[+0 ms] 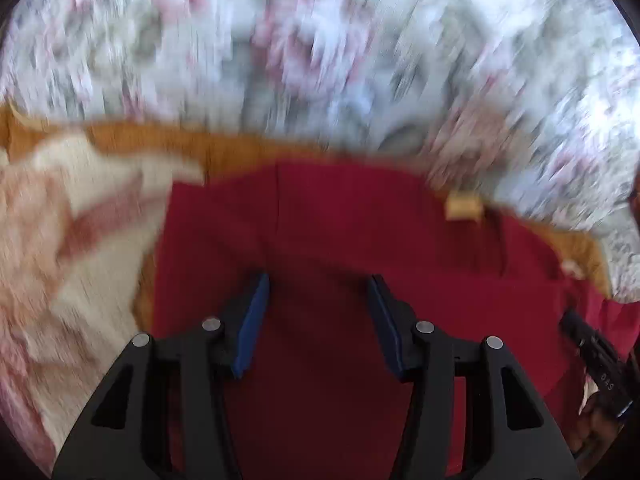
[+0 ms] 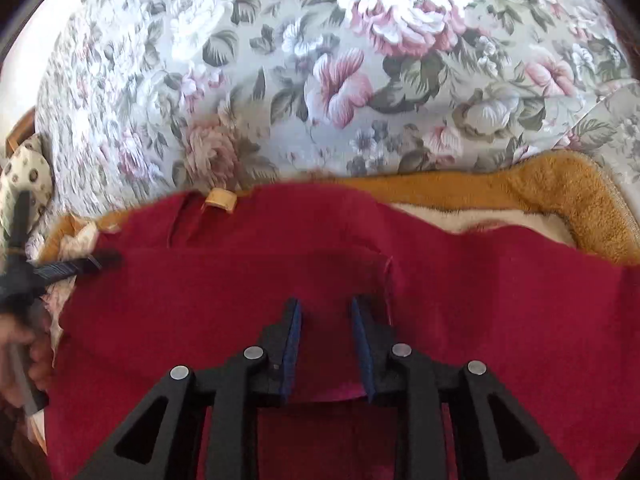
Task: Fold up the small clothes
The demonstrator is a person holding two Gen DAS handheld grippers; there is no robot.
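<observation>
- The red garment (image 2: 248, 300) lies spread flat on a mustard blanket (image 2: 568, 200) over the floral bedspread (image 2: 320, 60).
- The right gripper (image 2: 325, 306) hovers over the garment's near middle, jaws apart, nothing clamped between them.
- The left gripper (image 1: 318, 280) hangs over the same red cloth, jaws wider apart and empty; this view is blurred.
- A small tan tag (image 2: 220, 200) sits at the garment's far edge.
</observation>
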